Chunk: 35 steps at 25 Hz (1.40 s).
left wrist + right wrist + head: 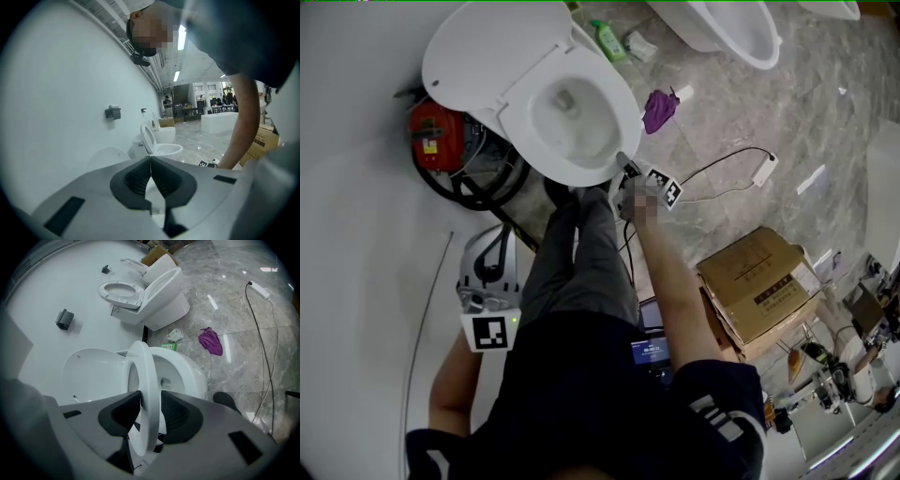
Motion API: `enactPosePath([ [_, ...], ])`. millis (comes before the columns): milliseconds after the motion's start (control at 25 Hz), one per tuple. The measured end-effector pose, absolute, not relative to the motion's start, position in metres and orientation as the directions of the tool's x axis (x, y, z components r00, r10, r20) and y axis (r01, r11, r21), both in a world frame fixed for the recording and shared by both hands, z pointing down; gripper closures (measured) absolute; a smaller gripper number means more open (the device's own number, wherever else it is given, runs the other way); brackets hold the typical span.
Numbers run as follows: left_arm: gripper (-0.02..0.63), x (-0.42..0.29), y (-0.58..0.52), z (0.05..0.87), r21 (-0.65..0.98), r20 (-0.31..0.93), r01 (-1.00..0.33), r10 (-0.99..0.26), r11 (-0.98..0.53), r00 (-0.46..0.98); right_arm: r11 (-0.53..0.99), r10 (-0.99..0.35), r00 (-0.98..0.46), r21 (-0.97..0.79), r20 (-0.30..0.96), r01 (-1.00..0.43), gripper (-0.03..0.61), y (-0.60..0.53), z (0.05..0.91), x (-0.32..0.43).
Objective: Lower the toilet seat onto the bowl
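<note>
The right gripper pinches the front edge of the toilet seat, which stands up between the lid and the bowl; the left gripper, pressed together, is far off.

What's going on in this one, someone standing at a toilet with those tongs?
A person stands over a toilet with the right tongs clamped on the front rim of the toilet seat. The seat stands raised off the bowl, between it and the open lid, so it is not yet down. The left tongs hang at the person's side, shut with nothing between them, taking no part.
</note>
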<state>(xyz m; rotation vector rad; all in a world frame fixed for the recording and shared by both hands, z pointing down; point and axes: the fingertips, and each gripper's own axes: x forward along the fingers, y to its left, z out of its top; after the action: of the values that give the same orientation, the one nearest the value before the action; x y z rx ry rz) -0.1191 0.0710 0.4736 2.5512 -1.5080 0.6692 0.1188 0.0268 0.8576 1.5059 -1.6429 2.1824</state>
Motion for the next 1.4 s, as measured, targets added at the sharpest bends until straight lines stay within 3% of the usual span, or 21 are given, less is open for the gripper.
enactPosePath([
  [1400, 0.589, -0.112, 0.064, 0.523, -0.104, 0.488, -0.855, -0.775, -0.508, 0.402, -0.458, -0.426, -0.504, -0.659, 0.752, -0.596, 0.403, 0.033, 0.943, 0.132],
])
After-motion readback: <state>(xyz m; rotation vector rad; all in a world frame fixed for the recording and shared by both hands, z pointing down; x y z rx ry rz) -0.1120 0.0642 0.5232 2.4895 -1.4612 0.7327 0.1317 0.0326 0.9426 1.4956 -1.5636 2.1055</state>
